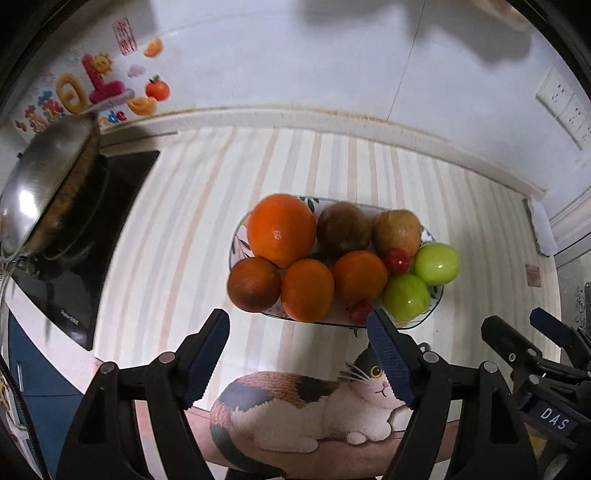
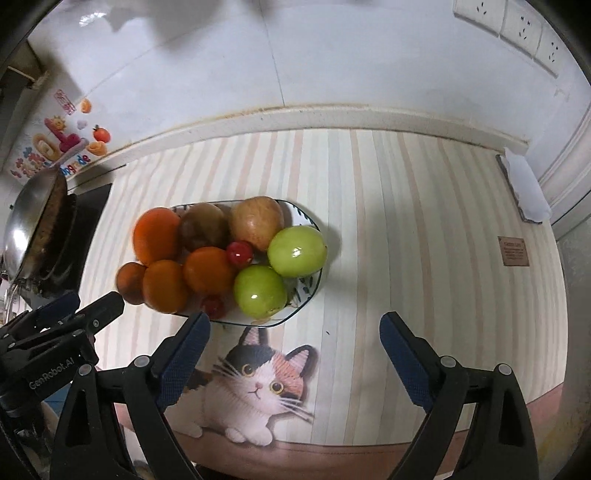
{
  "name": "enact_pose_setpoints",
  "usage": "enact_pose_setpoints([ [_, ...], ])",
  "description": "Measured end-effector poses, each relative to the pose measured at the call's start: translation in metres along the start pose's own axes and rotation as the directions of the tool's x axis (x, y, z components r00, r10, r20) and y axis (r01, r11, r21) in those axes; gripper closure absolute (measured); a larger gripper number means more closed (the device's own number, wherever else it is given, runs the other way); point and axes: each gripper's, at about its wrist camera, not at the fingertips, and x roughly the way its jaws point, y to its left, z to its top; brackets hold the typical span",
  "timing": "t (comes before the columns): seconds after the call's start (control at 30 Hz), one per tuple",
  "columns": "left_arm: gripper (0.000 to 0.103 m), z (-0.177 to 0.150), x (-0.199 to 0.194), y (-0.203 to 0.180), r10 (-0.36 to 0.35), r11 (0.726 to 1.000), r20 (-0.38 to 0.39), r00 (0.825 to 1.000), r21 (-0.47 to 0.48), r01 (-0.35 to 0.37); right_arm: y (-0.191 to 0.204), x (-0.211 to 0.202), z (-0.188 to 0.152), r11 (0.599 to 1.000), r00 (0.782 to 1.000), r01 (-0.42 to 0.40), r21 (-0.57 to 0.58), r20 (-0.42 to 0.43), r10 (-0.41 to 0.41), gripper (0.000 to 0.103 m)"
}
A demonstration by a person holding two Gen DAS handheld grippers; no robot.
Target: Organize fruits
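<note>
A patterned plate (image 1: 435, 301) (image 2: 309, 286) on the striped counter mat is heaped with fruit: a big orange (image 1: 280, 229) (image 2: 157, 234), smaller oranges (image 1: 307, 290) (image 2: 209, 269), two brown fruits (image 1: 344, 227) (image 2: 204, 225), two green apples (image 1: 436, 263) (image 2: 297, 251) and small red tomatoes (image 1: 397, 260) (image 2: 239, 252). My left gripper (image 1: 298, 326) hovers above the plate's near rim, open and empty. My right gripper (image 2: 294, 328) hangs open and empty above the mat just right of the plate. Each gripper shows at the edge of the other's view.
A steel wok (image 1: 48, 192) (image 2: 31, 221) sits on a black cooktop (image 1: 92, 236) at the left. A calico cat print (image 1: 314, 410) (image 2: 255, 384) marks the mat's near edge. The tiled wall behind carries stickers (image 1: 92, 85) and sockets (image 2: 517, 29). A white cloth (image 2: 526, 188) lies far right.
</note>
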Motion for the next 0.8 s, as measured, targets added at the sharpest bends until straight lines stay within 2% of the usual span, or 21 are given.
enact_pose_setpoints([
  [0.17, 0.027, -0.012, -0.042, 0.007, -0.006, 1.000, 0.069, 0.998, 0.002, 0.006, 0.004, -0.035, -0.010, 1.000, 0.999, 0.018, -0.005, 0.047, -0.018, 0.008],
  [0.37, 0.027, -0.040, -0.096, 0.013, -0.031, 0.999, 0.141, 0.990, 0.040, 0.025, 0.016, -0.094, -0.043, 1.000, 0.992, 0.028, 0.006, 0.125, -0.029, 0.006],
  [0.67, 0.027, -0.103, -0.190, 0.031, -0.063, 0.993, 0.268, 0.961, 0.113, 0.033, 0.055, -0.201, -0.118, 0.999, 0.960, 0.048, 0.024, 0.276, -0.052, 0.004],
  [0.8, 0.027, -0.127, -0.217, 0.042, -0.077, 0.991, 0.284, 0.956, 0.125, 0.043, 0.070, -0.242, -0.156, 0.997, 0.942, 0.070, 0.043, 0.325, -0.080, 0.004],
])
